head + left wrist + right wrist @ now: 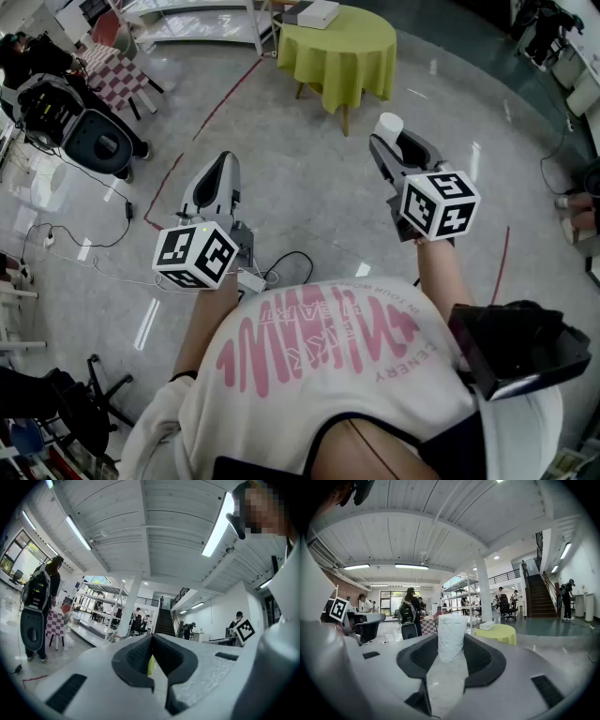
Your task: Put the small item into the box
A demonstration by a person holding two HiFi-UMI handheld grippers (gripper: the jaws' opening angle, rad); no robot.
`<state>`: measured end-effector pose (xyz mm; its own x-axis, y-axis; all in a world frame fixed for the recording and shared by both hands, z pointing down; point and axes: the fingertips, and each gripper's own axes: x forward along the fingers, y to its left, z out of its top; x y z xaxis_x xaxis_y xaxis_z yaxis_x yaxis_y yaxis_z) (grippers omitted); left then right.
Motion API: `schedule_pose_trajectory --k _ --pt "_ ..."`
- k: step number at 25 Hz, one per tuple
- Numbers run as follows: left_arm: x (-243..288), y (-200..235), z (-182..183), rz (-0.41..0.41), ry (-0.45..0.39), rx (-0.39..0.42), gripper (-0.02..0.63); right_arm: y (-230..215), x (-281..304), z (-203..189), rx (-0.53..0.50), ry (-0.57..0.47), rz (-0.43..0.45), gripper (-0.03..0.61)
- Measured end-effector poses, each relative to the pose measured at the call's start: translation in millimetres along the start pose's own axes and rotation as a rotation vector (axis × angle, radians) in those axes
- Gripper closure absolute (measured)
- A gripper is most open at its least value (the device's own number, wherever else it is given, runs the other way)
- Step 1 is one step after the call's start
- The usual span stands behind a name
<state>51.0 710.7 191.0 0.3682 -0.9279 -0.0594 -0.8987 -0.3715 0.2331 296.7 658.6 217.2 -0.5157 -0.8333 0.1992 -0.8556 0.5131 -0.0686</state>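
A small white packet [451, 637] stands upright between the pads of my right gripper [451, 645], which is shut on it. In the head view the packet [389, 123] sticks out of the right gripper [391, 141], held out over the floor. A white box [314, 13] lies on a round table with a yellow-green cloth [342, 52] ahead; the right gripper view shows the box [487, 626] on that table [499, 633] well beyond the packet. My left gripper [217, 176] is held level and shut, and nothing is between its jaws [151, 657].
At the left stands a wheeled black machine [94, 141] beside a checkered table [117, 75]. Cables [281, 267] and red tape lines [220, 98] lie on the shiny floor. White shelving [187, 19] stands behind. People stand far off [408, 606].
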Motion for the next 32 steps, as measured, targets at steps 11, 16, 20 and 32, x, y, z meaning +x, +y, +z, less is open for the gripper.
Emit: schedule_pose_trajectory --k 11,16,20,32 --pt "-3.6 8.9 -1.0 -0.004 0.004 -0.001 0.607 3.9 5.3 -0.8 0.006 0.001 -0.006 0.413" --pt "-8.6 18.9 -6.5 -0.005 0.028 0.009 0.607 8.5 9.2 0.1 0.04 -0.012 -0.01 0.411" --pt "-14.0 30.7 -5.7 -0.011 0.035 0.023 0.607 18.0 14.8 -0.5 0.046 -0.016 -0.019 0.411" --pt "-30.3 72.1 -36.4 -0.041 0.073 -0.112 0.607 33.2 35.8 -44.5 0.064 0.076 -0.033 0.411"
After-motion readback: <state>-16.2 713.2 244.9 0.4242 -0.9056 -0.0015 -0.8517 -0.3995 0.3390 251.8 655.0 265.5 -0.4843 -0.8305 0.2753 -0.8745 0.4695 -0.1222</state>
